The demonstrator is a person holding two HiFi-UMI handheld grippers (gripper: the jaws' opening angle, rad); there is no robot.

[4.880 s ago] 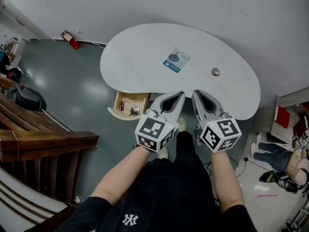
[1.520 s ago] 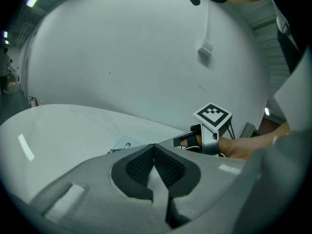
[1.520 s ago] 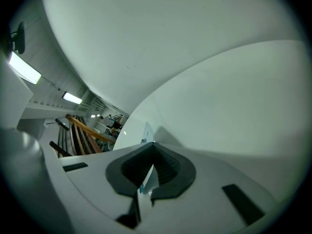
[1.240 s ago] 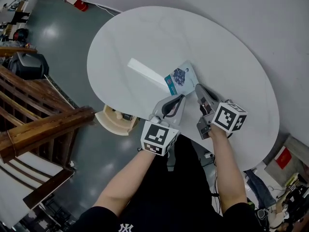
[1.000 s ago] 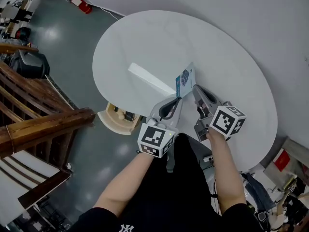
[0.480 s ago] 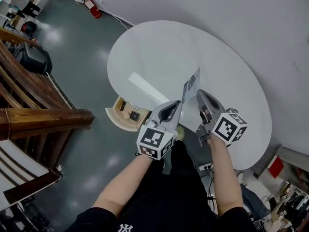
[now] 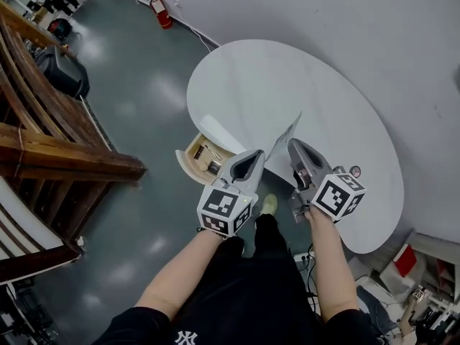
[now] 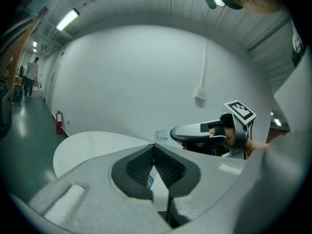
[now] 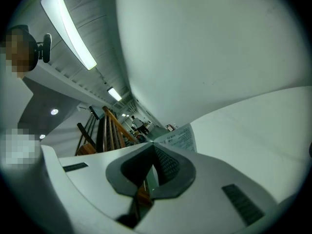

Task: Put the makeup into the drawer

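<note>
The makeup package is a flat white card with a teal edge. It stands on edge in the air above the near rim of the white table. My left gripper is shut on its lower end, and the card shows between the pads in the left gripper view. My right gripper is shut on the same card, whose printed back sticks out past its tips. The wooden drawer stands open under the table's left end, left of both grippers, with small items inside.
A small round object lies on the table right of the right gripper. Wooden stair railings fill the left side over a grey floor. A red fire extinguisher stands by the far wall. My legs and a shoe are below the grippers.
The package has come up off the table and now stands on edge between both grippers. Both hands have drawn back toward the table's near edge, closer to the open drawer.
</note>
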